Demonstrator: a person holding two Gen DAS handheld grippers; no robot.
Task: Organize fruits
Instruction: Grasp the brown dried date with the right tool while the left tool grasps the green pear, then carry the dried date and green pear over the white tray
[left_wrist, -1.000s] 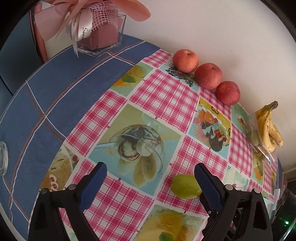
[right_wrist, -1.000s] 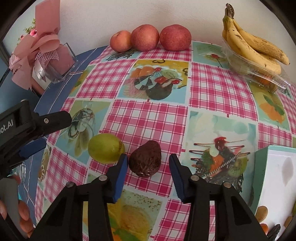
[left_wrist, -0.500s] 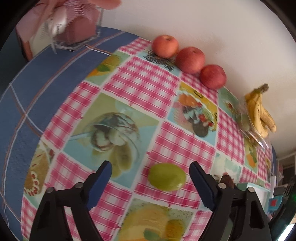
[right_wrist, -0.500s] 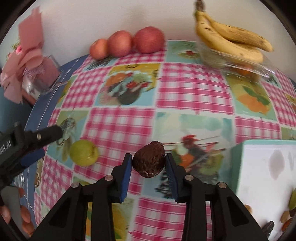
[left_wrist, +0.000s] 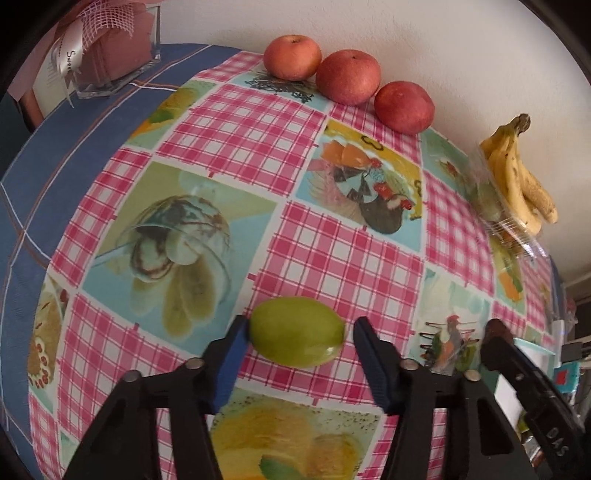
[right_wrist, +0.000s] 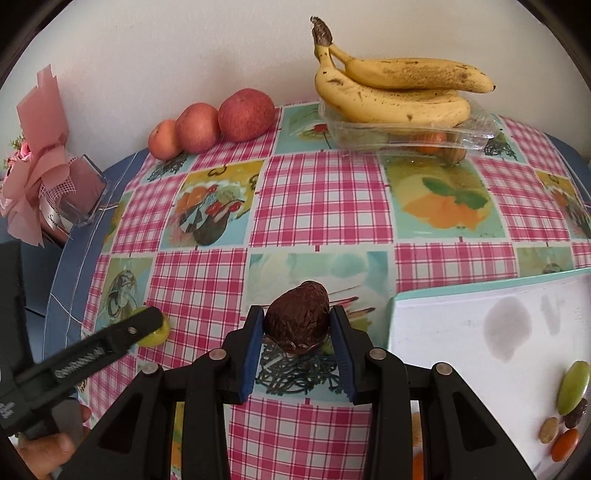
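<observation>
White wall backs my table (left_wrist: 92, 155), spread with a pink-check fruit cloth, and I place everything from the apples (left_wrist: 349, 76) lined up against that wall. Far left of them stands a glass vase (left_wrist: 118, 55) whose ribbon reads "Swee", the rest hidden. Nearer me than the apples, my left gripper (left_wrist: 298, 334) is spread around the green fruit (left_wrist: 297, 331): its left pad touches the skin, the right pad stands clear, so nothing is gripped yet. If I shut from here, I reckon the one-sided contact could roll that smooth fruit away. Right of that, my right gripper (right_wrist: 297, 325) is clamped on the dark avocado (right_wrist: 297, 319); its wrinkled skin looks soft, so squeezing could bruise it, or it might slip out low. Right of the apples, bananas (right_wrist: 395, 88) rest on a clear tub (right_wrist: 406, 133). I read "DAS" on the right tool's arm.
</observation>
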